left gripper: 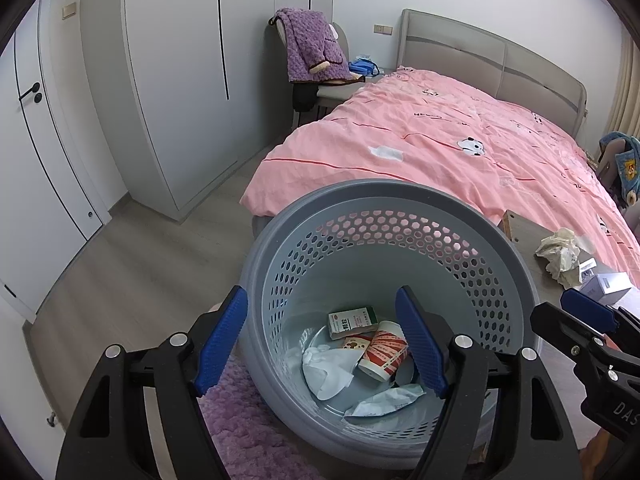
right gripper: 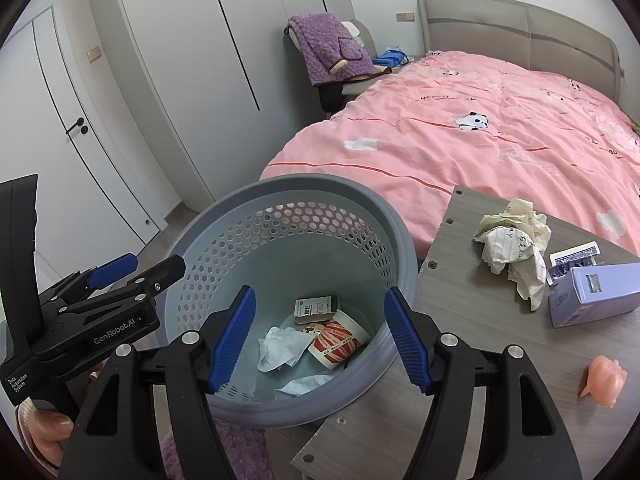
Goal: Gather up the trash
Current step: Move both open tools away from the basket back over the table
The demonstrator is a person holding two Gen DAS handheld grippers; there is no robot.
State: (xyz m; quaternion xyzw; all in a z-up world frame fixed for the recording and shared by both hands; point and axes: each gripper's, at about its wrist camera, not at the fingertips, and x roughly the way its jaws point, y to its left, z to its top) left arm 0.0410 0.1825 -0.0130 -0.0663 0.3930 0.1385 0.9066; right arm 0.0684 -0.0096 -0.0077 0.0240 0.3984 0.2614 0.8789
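The bin sits on the floor right in front of me, between the bed and a purple rug, tucked against the corner of the surface. Inside I can see a paper cup lying on its side, a small carton behind it, a white tissue and a pale wrapper nearer the front.

My right gripper hangs over the bin's mouth, fingers spread wide and gripping nothing. Left gripper is the same deal, fingers released and empty, and it looks like one finger is outside the wall and one inside, though I can't tell if either touches the rim.

Still on the surface: a crumpled paper wad, just beside a lilac box with a card deck wedged between them. A pink toy sits well apart, near the edge.

Further back there's a chair with a purple robe draped over it, next to the wardrobe.
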